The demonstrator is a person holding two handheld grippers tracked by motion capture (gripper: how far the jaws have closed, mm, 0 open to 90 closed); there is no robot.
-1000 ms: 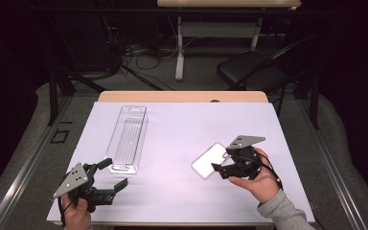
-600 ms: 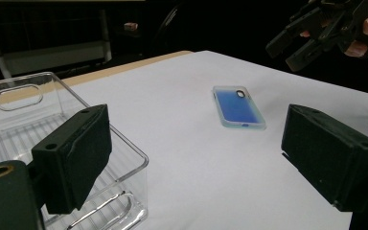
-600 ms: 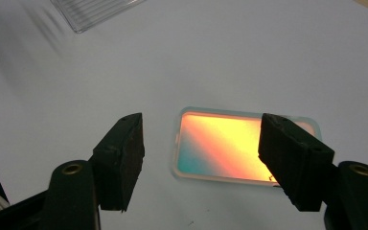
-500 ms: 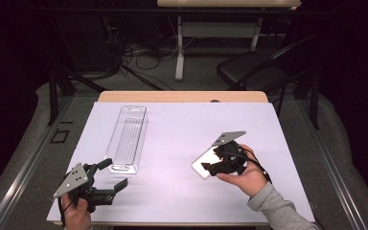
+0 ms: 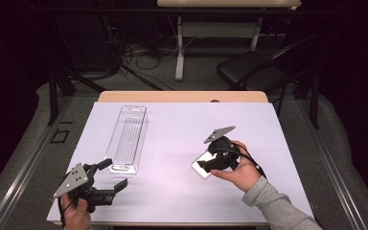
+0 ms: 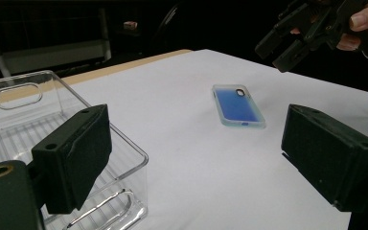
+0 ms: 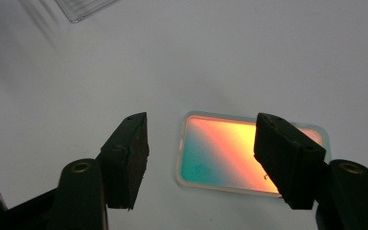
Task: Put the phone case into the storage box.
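Note:
A phone case (image 5: 201, 168) with a clear rim lies flat on the white table cover, right of centre. It looks blue in the left gripper view (image 6: 238, 106) and orange-teal in the right gripper view (image 7: 220, 151). My right gripper (image 5: 209, 163) hovers just over it, pointing down and leftward. Its jaws (image 7: 202, 127) have just been closing but still stand apart, with the case below them and no pad touching it. The same gripper (image 6: 287, 43) hangs above the case in the left gripper view. My left gripper (image 5: 115, 175) rests open at the front left, its jaws (image 6: 196, 124) holding nothing.
A long clear plastic tray (image 5: 127, 139) lies lengthwise on the left half of the table, close to the left gripper (image 6: 24, 110); its corner is at the top of the right gripper view (image 7: 84, 7). A dark chair (image 5: 254, 72) stands beyond the far edge.
The right hand has slid left over the phone case, which now lies partly under the gripper, and its jaws have narrowed. The left gripper has stayed put.

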